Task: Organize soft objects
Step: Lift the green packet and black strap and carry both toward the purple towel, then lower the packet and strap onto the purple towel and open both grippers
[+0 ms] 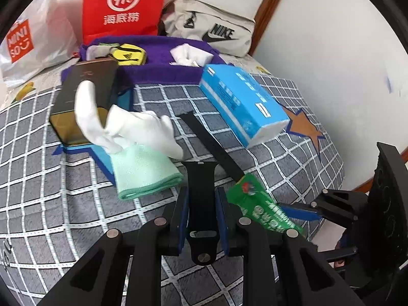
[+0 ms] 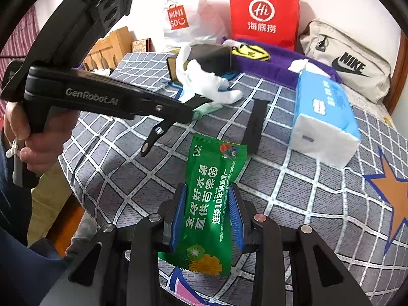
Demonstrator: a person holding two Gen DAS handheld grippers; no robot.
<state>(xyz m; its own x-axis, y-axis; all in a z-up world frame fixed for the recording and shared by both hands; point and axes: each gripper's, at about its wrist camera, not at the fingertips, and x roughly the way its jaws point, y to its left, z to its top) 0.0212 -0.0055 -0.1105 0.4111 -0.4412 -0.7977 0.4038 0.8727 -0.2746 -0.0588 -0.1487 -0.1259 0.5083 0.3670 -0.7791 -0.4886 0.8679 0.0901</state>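
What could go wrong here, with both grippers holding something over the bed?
The left gripper pinches only one end of the black strap, which might slip out. The right gripper squeezes a green packet that may crumple. The two grippers sit close and could bump.

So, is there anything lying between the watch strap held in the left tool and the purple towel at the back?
Yes. The left tool grips one black strap piece. Between it and the purple towel lie the second strap piece, the white glove to the left, and the blue tissue pack to the right.
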